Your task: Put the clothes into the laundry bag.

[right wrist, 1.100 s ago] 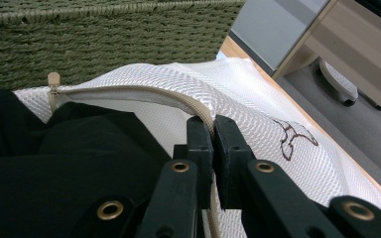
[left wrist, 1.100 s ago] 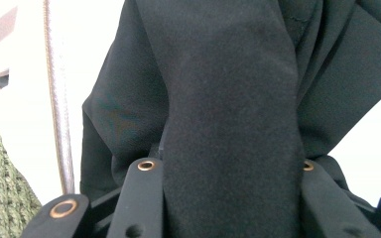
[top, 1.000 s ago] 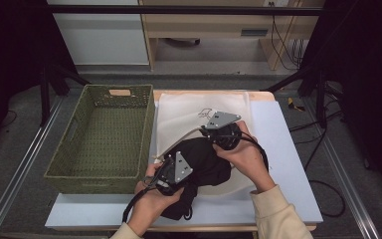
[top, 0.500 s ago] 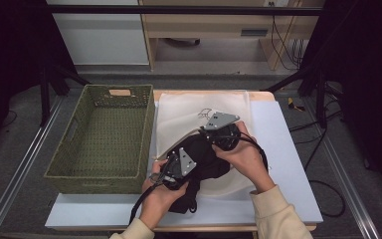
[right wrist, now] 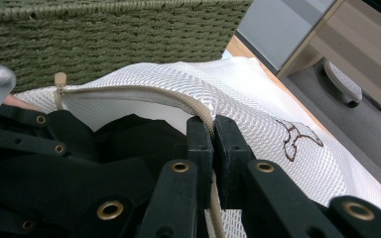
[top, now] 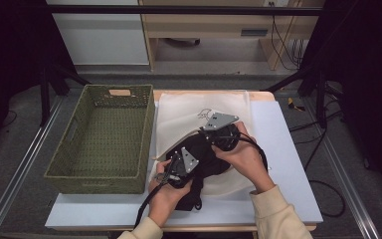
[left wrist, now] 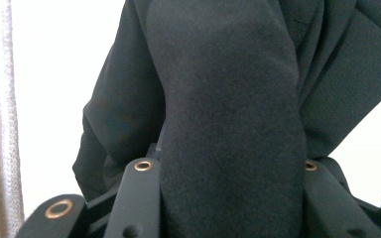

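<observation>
A white mesh bag lies on the table with its zipper edge lifted. My right gripper is shut on that zipper edge and holds the mouth up. A black garment sits bunched at the bag's mouth, partly under the mesh. My left gripper is shut on a thick fold of the garment, which hides its fingertips. The garment's lower end hangs past the hand toward the table's near edge.
A green woven basket stands left of the bag, close to both grippers. The white table has bare room on the right. A wooden shelf and cables lie beyond the far edge.
My left gripper has carried the black garment up and to the right, closer to the bag's mouth. The right gripper has stayed almost in place on the zipper edge.
</observation>
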